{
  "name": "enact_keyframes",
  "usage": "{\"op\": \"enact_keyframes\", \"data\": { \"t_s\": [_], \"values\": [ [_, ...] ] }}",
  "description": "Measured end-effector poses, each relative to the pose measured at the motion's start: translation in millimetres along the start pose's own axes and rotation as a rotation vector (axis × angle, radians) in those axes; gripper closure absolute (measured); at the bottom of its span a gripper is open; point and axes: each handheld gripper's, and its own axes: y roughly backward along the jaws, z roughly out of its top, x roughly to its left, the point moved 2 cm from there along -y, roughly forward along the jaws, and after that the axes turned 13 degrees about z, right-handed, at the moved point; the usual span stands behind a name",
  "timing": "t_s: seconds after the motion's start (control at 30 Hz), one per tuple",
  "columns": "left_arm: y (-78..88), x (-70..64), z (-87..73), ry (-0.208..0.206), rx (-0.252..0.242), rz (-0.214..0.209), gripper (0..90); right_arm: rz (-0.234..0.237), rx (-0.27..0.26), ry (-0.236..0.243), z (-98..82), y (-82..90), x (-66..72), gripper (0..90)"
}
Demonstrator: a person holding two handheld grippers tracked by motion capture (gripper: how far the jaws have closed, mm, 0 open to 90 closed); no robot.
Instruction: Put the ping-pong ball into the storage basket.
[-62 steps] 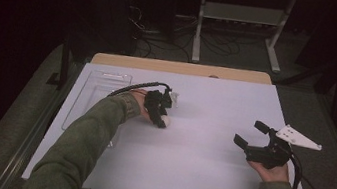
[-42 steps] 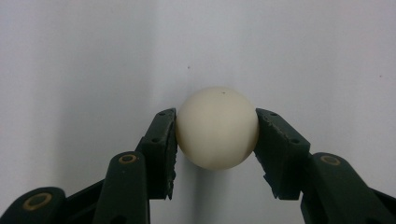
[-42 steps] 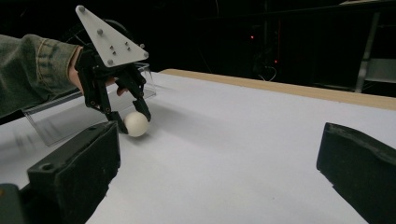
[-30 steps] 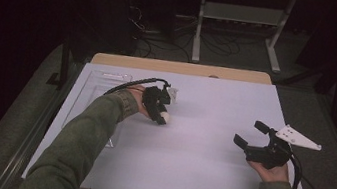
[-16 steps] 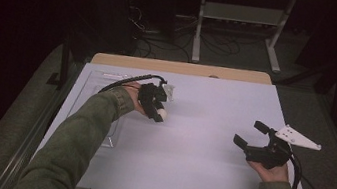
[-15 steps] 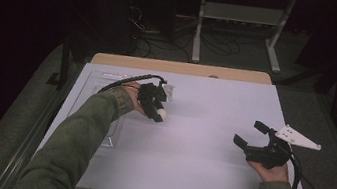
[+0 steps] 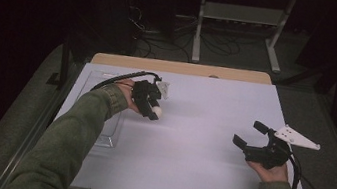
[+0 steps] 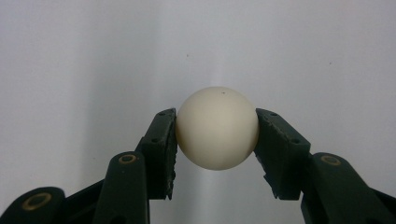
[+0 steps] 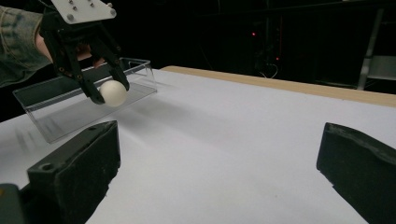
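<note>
Tray [image 7: 102, 115] — clear, its edges faint, partly behind your left sleeve. Left gripper [image 7: 153, 111] — clamps the ball [image 7: 156, 111] above the table [image 7: 199, 144], beside the tray. Right gripper [image 7: 250, 135] — jaws wide, empty; bare sheet between.

A lab or test room is suggested: a white-covered counter [image 7: 209, 146] is set in a darkened space, cables [image 7: 165, 33] are strewn over the far floor, and a metal equipment stand [image 7: 241, 19] is seen behind.
</note>
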Motion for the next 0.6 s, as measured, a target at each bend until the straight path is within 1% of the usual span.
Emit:
{"op": "enact_keyframes", "data": {
  "t_s": [0.17, 0.27, 0.33, 0.4, 0.47, 0.6],
  "values": [
    [7.7, 0.8, 0.3, -0.001, 0.004, 0.012, 50.7, -0.002, -0.001, -0.001, 0.1, 0.4, -0.1, 0.0],
    [14.0, 1.3, 2.8, -0.006, -0.006, 0.015, 50.7, -0.002, -0.001, -0.001, 0.1, 0.4, 0.0, 0.0],
    [19.5, 1.4, 5.3, -0.017, -0.006, 0.021, 50.7, -0.003, -0.003, 0.000, 0.4, 0.8, 0.1, 0.0],
    [25.8, 1.0, 7.5, -0.019, -0.016, 0.023, 50.7, -0.006, -0.006, 0.000, 0.7, 1.5, -0.1, 0.0],
    [32.6, 1.4, 9.2, -0.032, -0.010, 0.028, 50.7, -0.007, -0.011, -0.001, 0.8, 2.1, -0.5, 0.0],
    [44.8, 2.5, 9.6, -0.034, 0.000, 0.038, 50.7, -0.007, -0.011, 0.001, 1.1, 2.4, -0.1, 0.0]
  ]
}}
